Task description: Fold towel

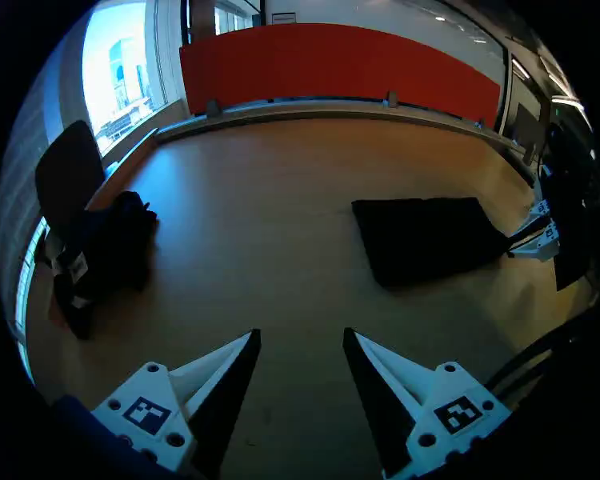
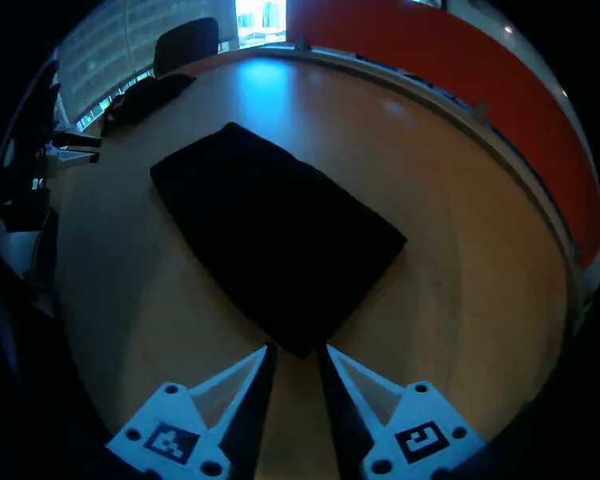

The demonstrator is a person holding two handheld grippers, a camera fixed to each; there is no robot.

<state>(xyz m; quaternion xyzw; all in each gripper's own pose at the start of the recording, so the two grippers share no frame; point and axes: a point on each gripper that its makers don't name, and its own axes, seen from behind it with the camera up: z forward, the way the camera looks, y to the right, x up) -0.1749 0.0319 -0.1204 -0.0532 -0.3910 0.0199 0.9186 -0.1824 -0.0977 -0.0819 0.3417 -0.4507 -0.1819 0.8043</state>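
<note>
Two fingers of my left gripper (image 1: pixel 301 332) stand wide apart at the bottom of the left gripper view, with nothing between them but bare table (image 1: pixel 284 200). Each white finger base carries a square black-and-white pattern tag (image 1: pixel 146 415), a blocky code rather than letters, and the inner faces are black and wedge-shaped.

In the right gripper view, my right gripper (image 2: pixel 297 347) has the same tagged white fingers, but the gap is narrow. The near corner of the towel (image 2: pixel 276 240) lies right at the fingertips; I cannot tell whether they touch it.

The towel looks black, matte and soft. It lies flat as a neat rectangle, set at a slant across the middle of that frame. In the left gripper view it lies right of centre (image 1: pixel 428 236), with the right gripper (image 1: pixel 538 232) at its far-right corner.

The table is smooth light-brown wood with a curved far edge. A red panel (image 1: pixel 340 64) stands behind that edge. A dark chair (image 1: pixel 68 172) and a dark bundle (image 1: pixel 112 240) sit at the left of the frame, and a bright window (image 1: pixel 120 72) is at upper left.
</note>
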